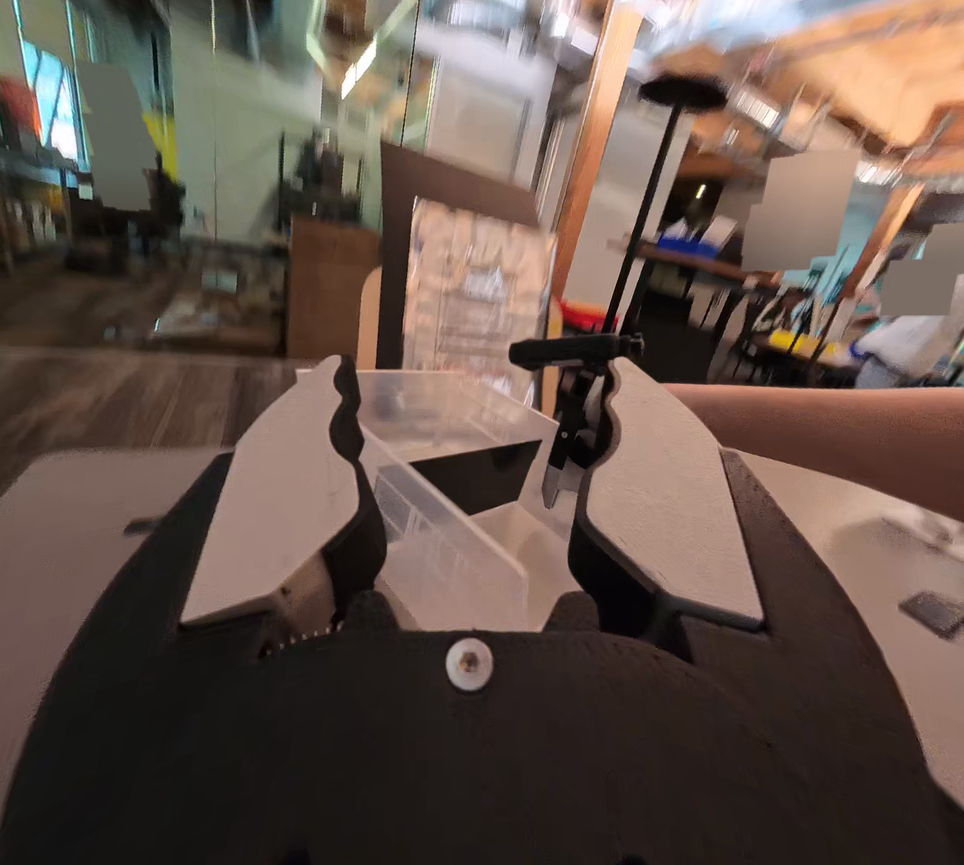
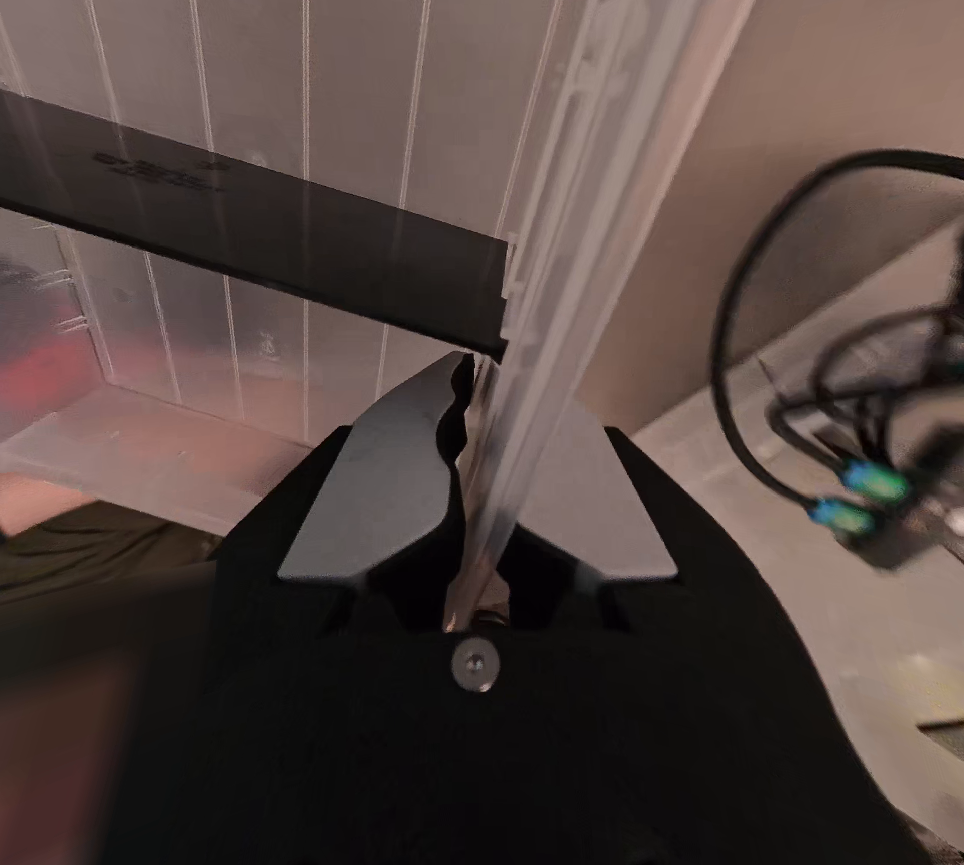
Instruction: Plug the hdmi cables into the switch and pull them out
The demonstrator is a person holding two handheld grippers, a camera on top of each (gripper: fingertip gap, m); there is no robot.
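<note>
Left wrist view first: tongs apart over a clear box, the other pair clamped on its rim

Left wrist view looks along the left gripper (image 1: 472, 428), whose two grey fingers (image 1: 292, 490) stand well apart with nothing between them. Beyond and below the gap sits a clear plastic box (image 1: 448, 548) with a slanted clear divider and a dark flat panel (image 1: 480, 475) inside. It rests on a pale table (image 1: 78, 553). Near the right fingertip a black clamp fitting (image 1: 574, 350) juts sideways from a thin black stand pole (image 1: 647, 214), and a small metal-tipped part hangs under it, touching or just beside the box's far right corner; which one, I cannot tell. A person's forearm (image 1: 834, 438) reaches in from the right edge. The room behind is heavily blurred.

Right wrist view shows the right gripper (image 2: 482, 422) closed down on the clear box's upright rim (image 2: 547, 266), the wall running straight up between its fingers. The left finger (image 2: 386, 485) presses that rim; the right one is partly hidden behind it. A black flat strip (image 2: 271, 235) crosses inside the box and ends at the rim. Off to the right, on the table, lie the hdmi cables (image 2: 740, 329), black, looping toward a blurred dark switch (image 2: 887, 449), with two blue-green plug ends (image 2: 860, 501) just beside it. Whether they are seated, I cannot tell.
</note>
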